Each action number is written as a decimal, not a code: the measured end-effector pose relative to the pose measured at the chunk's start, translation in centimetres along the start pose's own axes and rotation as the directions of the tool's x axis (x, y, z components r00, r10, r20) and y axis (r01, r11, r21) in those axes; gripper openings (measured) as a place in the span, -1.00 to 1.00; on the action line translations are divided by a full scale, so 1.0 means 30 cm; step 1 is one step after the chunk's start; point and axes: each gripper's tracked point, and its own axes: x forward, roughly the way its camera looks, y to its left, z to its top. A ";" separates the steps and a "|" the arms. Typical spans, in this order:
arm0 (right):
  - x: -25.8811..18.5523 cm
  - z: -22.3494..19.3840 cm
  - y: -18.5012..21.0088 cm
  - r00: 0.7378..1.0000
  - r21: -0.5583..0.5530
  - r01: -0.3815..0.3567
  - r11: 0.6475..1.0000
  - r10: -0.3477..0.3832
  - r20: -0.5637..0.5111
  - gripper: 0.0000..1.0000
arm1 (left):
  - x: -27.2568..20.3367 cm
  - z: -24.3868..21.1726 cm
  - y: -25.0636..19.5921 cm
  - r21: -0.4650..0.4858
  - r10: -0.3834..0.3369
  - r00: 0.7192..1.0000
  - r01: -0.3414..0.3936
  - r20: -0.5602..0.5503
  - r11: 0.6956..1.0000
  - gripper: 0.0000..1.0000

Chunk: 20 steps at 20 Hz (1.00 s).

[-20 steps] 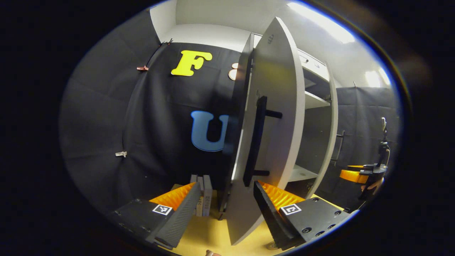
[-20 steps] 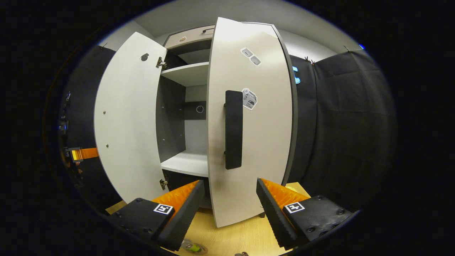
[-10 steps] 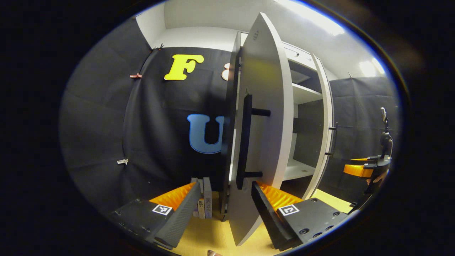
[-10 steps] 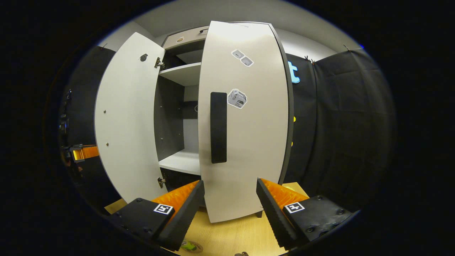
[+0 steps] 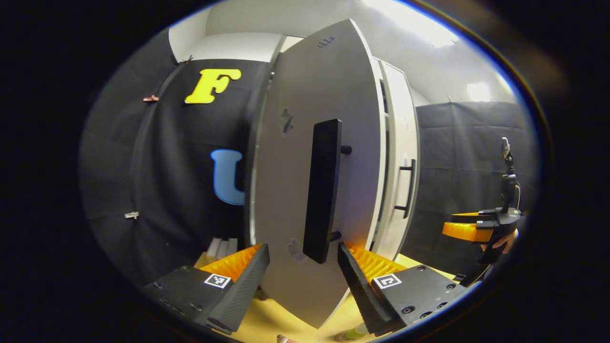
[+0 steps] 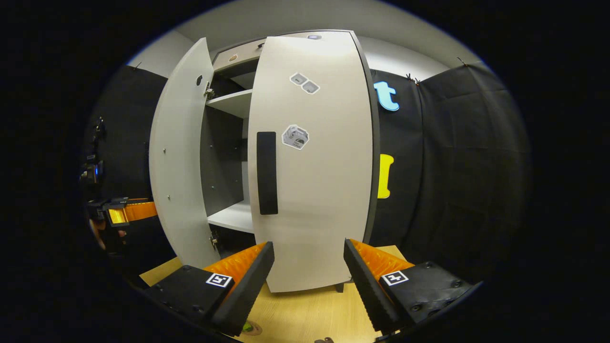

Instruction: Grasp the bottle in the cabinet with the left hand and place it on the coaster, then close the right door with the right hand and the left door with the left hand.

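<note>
The cabinet's left door [image 5: 295, 157] stands edge-near in front of me in the left gripper view, partly swung in, its black handle [image 5: 324, 190] just above my left gripper [image 5: 300, 281]. That gripper is open, and the door's lower edge shows between its fingers. In the right gripper view the right door [image 6: 310, 166] with its black handle [image 6: 267, 172] is almost against the cabinet. My right gripper [image 6: 307, 281] is open in front of it, holding nothing. A green bottle [image 6: 248, 327] on a round coaster peeks in at the bottom edge.
The cabinet stands on a light wooden table [image 6: 310, 314]. Through the gap I see a white shelf [image 6: 233, 216]. Several books [image 5: 221, 247] stand left of the cabinet. The other gripper [image 5: 469, 231] with a hand on it is at the far right.
Both doors have swung inward. The right door went from half open to nearly shut, and the left door turned from edge-on to showing its front face. Both grippers stayed open.
</note>
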 end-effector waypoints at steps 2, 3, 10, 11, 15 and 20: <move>-0.016 0.005 -0.038 1.000 0.005 0.006 1.000 -0.006 0.003 0.95 | 0.056 0.000 -0.086 -0.002 -0.032 0.999 0.032 -0.007 0.999 0.88; -0.025 0.007 -0.057 1.000 0.010 0.010 1.000 -0.010 0.006 0.95 | 0.073 0.010 -0.105 0.016 -0.027 1.000 0.027 -0.004 0.999 0.89; -0.047 -0.002 -0.153 1.000 0.039 0.013 0.999 -0.013 0.001 0.95 | 0.110 0.007 -0.174 0.026 -0.018 1.000 0.018 -0.005 1.000 0.89; -0.046 -0.002 -0.155 1.000 0.041 0.007 0.999 -0.007 0.001 0.95 | 0.108 0.008 -0.178 0.028 -0.015 1.000 0.015 -0.006 0.999 0.89; -0.033 0.001 -0.143 0.999 0.040 -0.033 0.999 0.033 0.006 0.95 | 0.099 0.010 -0.178 0.039 0.008 1.000 -0.008 -0.009 0.999 0.90; 0.000 0.025 -0.116 0.998 0.022 -0.053 0.998 0.052 0.018 0.95 | 0.087 0.018 -0.184 0.043 0.004 1.000 -0.005 0.011 0.999 0.89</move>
